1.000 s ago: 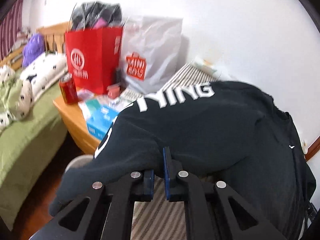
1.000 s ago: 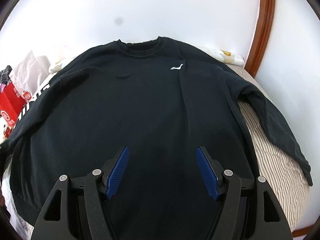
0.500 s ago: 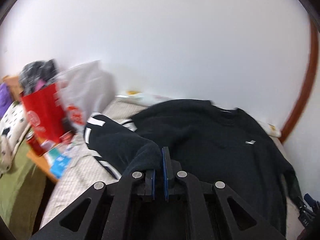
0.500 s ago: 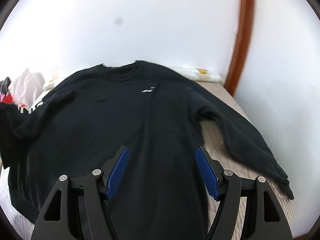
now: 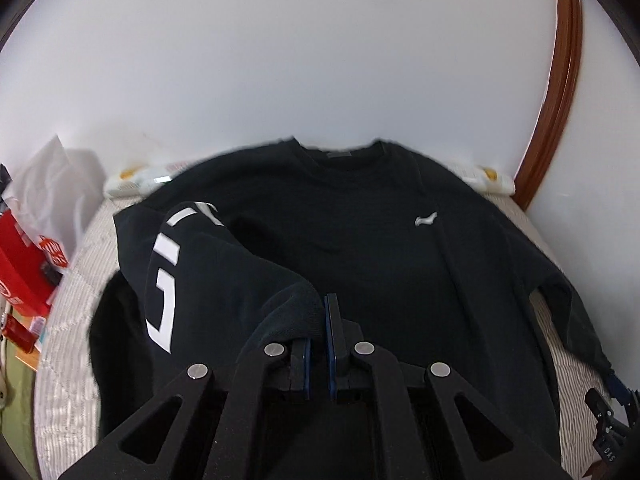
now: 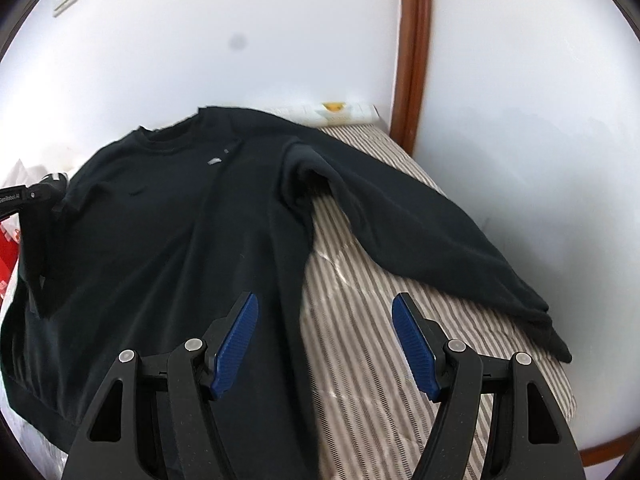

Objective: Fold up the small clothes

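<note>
On the striped bed (image 6: 360,360) lay the black sweatshirt (image 5: 380,264); the left tongs (image 5: 318,316) were clamped on its lettered sleeve cuff (image 5: 296,312), while the right tongs (image 6: 324,336) stood wide apart, holding nothing.

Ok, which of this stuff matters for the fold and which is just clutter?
Job:
- black sweatshirt
- its lettered sleeve, pinched in the left gripper
- other sleeve, flat on the striped bed
- right gripper, jaws open, empty

Clutter:
- red bag
- white plastic bag
</note>
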`<state>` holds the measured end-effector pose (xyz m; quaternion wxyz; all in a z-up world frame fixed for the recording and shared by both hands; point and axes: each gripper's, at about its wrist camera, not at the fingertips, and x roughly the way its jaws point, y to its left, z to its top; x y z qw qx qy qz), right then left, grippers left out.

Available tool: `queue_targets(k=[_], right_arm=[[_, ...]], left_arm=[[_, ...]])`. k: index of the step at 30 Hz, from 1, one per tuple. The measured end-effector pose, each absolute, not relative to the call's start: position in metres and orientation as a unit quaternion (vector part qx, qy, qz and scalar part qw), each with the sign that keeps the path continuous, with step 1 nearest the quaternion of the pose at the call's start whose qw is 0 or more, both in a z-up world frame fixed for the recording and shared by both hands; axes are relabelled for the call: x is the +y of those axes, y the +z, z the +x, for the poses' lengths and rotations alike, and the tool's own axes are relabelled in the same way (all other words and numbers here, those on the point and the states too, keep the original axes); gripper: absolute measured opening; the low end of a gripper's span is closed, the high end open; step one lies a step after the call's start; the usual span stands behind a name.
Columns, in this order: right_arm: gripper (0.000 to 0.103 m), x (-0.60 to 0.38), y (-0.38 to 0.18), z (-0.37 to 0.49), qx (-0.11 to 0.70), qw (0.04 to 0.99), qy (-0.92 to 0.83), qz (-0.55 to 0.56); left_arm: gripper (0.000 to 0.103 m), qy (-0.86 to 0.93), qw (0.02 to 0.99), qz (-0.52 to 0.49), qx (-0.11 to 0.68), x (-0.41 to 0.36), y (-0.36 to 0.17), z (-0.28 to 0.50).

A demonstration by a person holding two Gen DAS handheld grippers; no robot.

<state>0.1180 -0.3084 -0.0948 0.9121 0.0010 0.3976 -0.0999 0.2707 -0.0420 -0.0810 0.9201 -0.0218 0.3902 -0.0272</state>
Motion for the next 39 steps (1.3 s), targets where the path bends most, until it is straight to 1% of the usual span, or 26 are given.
queue_targets(k=[4, 5, 7, 10, 12, 13, 14, 15, 19, 24, 27, 32, 35, 37, 39], right_arm=[[0.069, -0.310, -0.101, 0.122, 0.406, 0.909, -0.098, 0.004], [0.069, -0.307, -0.101, 0.121, 0.404, 0.910, -0.096, 0.003], [0.069, -0.300, -0.097, 0.122, 0.399, 0.913, -0.088, -0.002], [0.069, -0.285, -0.089, 0.122, 0.387, 0.919, -0.070, -0.011], [0.069, -0.271, -0.084, 0.123, 0.380, 0.923, -0.057, -0.018], [0.069, -0.263, -0.081, 0.124, 0.375, 0.926, -0.047, -0.020], [0.069, -0.254, -0.078, 0.125, 0.371, 0.928, -0.036, -0.021], [0.069, -0.247, -0.076, 0.126, 0.370, 0.928, -0.027, -0.021], [0.069, -0.207, -0.073, 0.138, 0.373, 0.927, 0.018, -0.027], [0.069, -0.149, -0.083, 0.161, 0.384, 0.919, 0.074, -0.054], [0.069, -0.117, -0.094, 0.176, 0.393, 0.912, 0.102, -0.065], [0.070, -0.070, -0.113, 0.192, 0.421, 0.891, 0.161, -0.055], [0.070, -0.042, -0.125, 0.196, 0.424, 0.882, 0.191, -0.074], [0.070, -0.025, -0.136, 0.202, 0.434, 0.874, 0.205, -0.080], [0.069, -0.013, -0.145, 0.207, 0.439, 0.866, 0.227, -0.078]], left_arm=[[0.008, -0.030, 0.920, -0.010, 0.392, -0.049, -0.080, 0.265], [0.013, -0.029, 0.919, -0.008, 0.393, -0.048, -0.079, 0.262], [0.021, -0.040, 0.917, -0.011, 0.396, -0.047, -0.074, 0.254], [0.022, -0.048, 0.920, -0.011, 0.389, -0.039, -0.066, 0.235], [0.033, -0.043, 0.924, -0.011, 0.380, -0.026, -0.060, 0.217], [0.046, -0.040, 0.925, -0.015, 0.377, -0.018, -0.058, 0.211], [0.062, -0.034, 0.927, -0.020, 0.373, -0.009, -0.057, 0.202], [0.065, -0.022, 0.929, -0.023, 0.369, 0.002, -0.058, 0.192], [0.065, 0.031, 0.923, -0.012, 0.382, 0.042, -0.074, 0.162], [0.065, 0.079, 0.905, -0.042, 0.417, 0.100, -0.108, 0.143], [0.065, 0.084, 0.897, -0.055, 0.430, 0.122, -0.125, 0.134], [0.065, 0.072, 0.900, -0.060, 0.426, 0.135, -0.142, 0.129], [0.065, 0.062, 0.900, -0.073, 0.424, 0.139, -0.151, 0.135], [0.062, 0.053, 0.899, -0.089, 0.425, 0.141, -0.157, 0.137], [0.062, 0.048, 0.899, -0.098, 0.425, 0.142, -0.163, 0.139]])
